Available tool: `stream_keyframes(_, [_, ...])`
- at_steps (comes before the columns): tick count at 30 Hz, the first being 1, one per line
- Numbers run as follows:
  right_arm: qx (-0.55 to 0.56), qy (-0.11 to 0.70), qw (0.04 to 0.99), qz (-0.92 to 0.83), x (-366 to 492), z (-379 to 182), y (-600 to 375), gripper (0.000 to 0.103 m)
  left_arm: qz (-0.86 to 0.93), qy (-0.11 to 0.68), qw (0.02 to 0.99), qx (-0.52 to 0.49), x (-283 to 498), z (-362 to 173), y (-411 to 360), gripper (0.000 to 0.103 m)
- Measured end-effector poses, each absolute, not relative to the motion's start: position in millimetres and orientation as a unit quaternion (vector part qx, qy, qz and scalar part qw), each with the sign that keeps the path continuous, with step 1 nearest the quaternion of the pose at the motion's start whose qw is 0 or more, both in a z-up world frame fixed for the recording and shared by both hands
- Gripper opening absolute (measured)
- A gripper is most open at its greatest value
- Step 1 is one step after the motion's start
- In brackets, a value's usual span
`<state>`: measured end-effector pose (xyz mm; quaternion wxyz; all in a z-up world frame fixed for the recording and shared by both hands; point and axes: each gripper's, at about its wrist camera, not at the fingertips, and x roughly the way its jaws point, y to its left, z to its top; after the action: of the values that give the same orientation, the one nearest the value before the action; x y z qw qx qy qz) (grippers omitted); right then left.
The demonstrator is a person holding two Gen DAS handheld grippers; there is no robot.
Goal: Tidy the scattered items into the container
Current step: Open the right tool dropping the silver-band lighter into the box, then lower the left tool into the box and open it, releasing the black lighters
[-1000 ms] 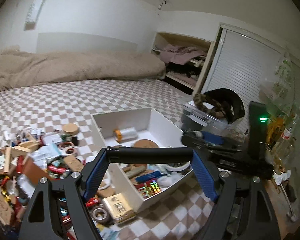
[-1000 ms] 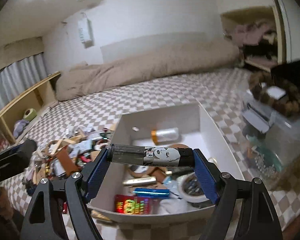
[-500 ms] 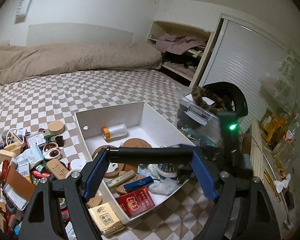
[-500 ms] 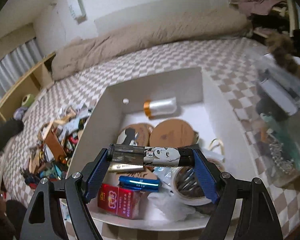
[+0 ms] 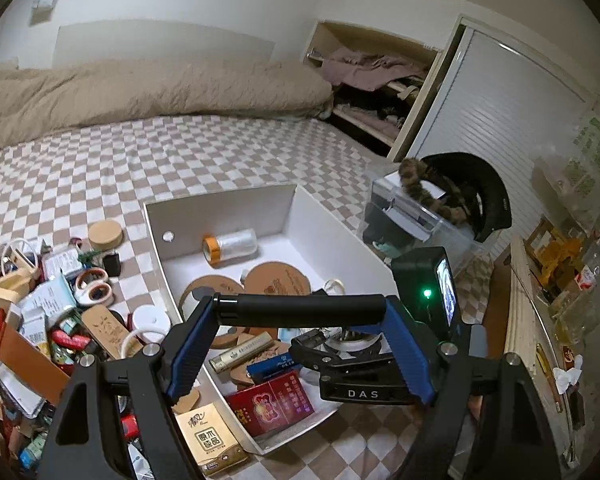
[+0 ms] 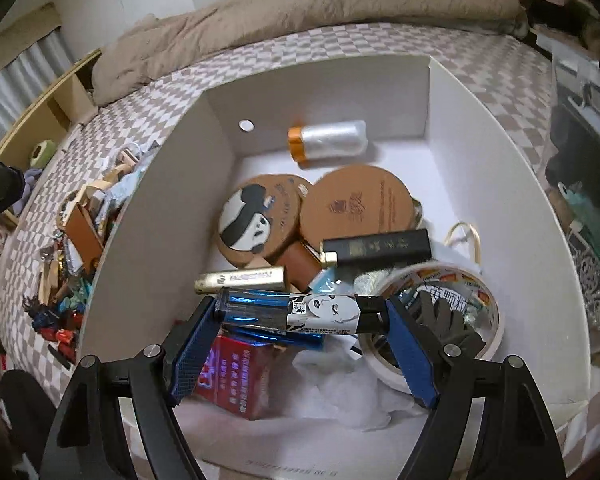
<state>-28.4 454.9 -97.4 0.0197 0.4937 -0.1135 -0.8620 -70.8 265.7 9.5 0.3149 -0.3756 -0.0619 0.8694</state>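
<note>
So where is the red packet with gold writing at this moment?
The red packet lies inside the white box, at its near left corner in the right wrist view, just under the tube held by the right gripper.

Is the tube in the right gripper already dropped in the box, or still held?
Still held. The tube with the face label spans crosswise between the right gripper fingers, above the items inside the white box, not released.

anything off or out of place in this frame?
Mostly the untidied pile: boxes, tape rolls and tubes heaped on the bed left of the white box. A tan carton lies just outside its near wall. The left gripper and the right gripper each hold a tube over the box.
</note>
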Motion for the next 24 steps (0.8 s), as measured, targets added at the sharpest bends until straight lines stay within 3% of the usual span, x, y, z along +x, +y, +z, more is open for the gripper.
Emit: stream_keyframes(24, [0.458, -0.083, 0.043, -0.884, 1, -76, 481, 0.083, 0.799, -0.030, 0.288, -0.527, -140, -63, 341, 0.082])
